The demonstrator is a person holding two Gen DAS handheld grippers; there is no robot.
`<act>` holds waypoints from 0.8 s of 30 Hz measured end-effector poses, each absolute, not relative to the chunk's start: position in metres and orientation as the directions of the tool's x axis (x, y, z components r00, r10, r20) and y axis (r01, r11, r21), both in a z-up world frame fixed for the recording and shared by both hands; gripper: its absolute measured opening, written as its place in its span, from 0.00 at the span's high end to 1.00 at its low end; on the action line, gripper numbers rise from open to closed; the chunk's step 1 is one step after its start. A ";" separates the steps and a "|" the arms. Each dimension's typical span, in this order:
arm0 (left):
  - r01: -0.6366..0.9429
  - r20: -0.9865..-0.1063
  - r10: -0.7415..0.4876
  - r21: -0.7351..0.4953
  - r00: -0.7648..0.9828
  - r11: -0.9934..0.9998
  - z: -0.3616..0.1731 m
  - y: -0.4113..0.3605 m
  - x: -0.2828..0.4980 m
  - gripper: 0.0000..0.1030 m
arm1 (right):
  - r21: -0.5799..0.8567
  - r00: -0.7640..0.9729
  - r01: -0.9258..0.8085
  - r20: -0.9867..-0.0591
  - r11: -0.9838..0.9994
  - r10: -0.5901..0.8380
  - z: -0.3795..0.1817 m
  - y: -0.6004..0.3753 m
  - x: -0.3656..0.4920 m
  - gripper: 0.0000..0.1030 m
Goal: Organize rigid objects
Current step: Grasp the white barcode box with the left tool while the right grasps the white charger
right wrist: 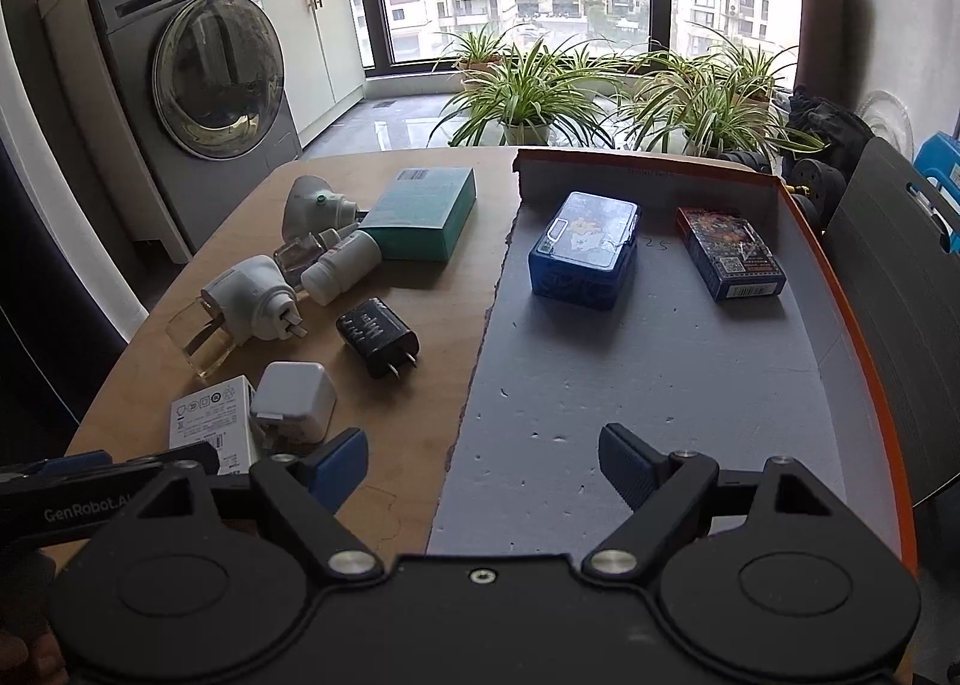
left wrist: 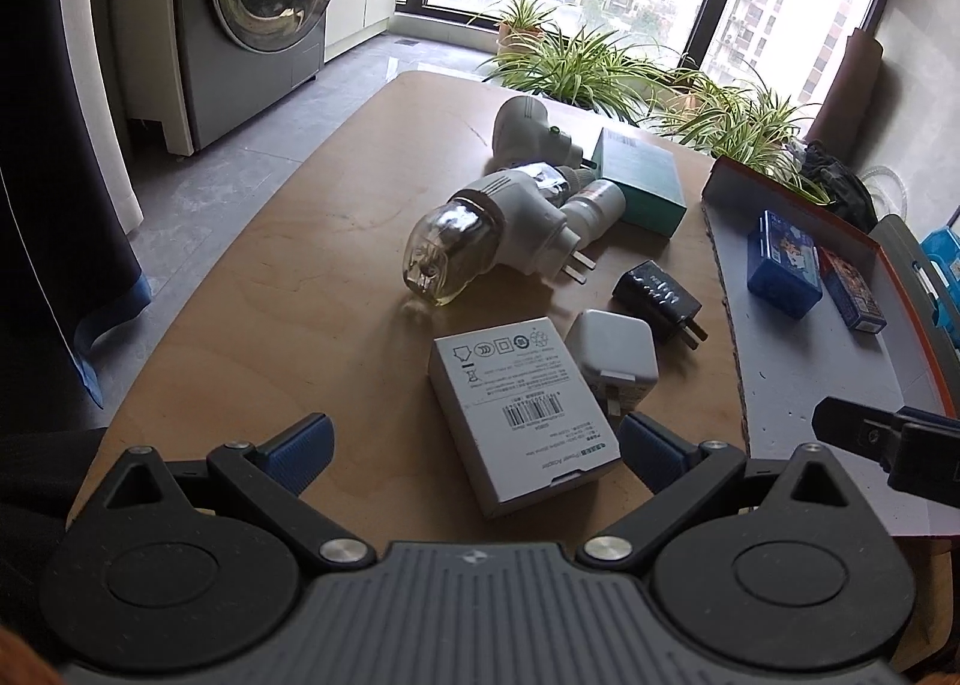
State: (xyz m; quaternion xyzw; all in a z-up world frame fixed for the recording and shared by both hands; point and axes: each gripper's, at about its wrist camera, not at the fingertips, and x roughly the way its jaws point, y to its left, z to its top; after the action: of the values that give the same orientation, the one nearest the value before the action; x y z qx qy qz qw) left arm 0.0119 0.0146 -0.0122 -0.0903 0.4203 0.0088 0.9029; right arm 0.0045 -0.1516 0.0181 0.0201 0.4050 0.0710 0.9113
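My left gripper (left wrist: 474, 454) is open and empty, just above the near end of a white adapter box (left wrist: 519, 403). Beyond it on the wooden table (left wrist: 300, 277) lie a white charger cube (left wrist: 612, 352), a black charger (left wrist: 657, 295), two white plug-in vaporizers with clear bottles (left wrist: 480, 232), a small white bottle (left wrist: 594, 205) and a teal box (left wrist: 642, 181). My right gripper (right wrist: 483, 469) is open and empty over the near edge of a grey foam tray (right wrist: 630, 397), which holds a blue case (right wrist: 585, 250) and a card pack (right wrist: 729, 253).
The tray (left wrist: 792, 361) has an orange-edged rim on the right. Potted spider plants (right wrist: 528, 85) stand past the table's far edge. A washing machine (right wrist: 204, 79) stands at the left. A grey chair back (right wrist: 900, 289) is right of the tray.
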 end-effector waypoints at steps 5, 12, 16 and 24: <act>-0.087 -0.776 -0.060 -0.147 0.628 0.985 -0.024 0.005 0.026 0.00 | 0.102 0.659 -0.104 -0.738 0.989 0.145 0.016 -0.156 0.006 0.04; -0.119 -0.780 -0.023 -0.124 0.625 0.985 -0.028 0.025 0.024 0.00 | 0.110 0.649 -0.102 -0.746 0.989 0.149 0.009 -0.158 0.010 0.04; -0.135 -0.779 -0.006 -0.116 0.627 0.984 -0.025 0.035 0.024 0.00 | 0.112 0.641 -0.116 -0.751 0.987 0.160 0.006 -0.152 0.011 0.04; -0.118 -0.772 -0.007 -0.106 0.636 0.987 -0.029 0.031 0.035 0.00 | 0.099 0.638 -0.158 -0.749 0.982 0.178 0.008 -0.138 0.012 0.04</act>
State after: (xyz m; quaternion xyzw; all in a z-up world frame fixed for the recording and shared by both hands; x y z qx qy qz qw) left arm 0.0351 0.0310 -0.0285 -0.0735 0.4257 0.0310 0.9013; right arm 0.0123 -0.1380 0.0079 0.0121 0.4151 0.0929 0.9049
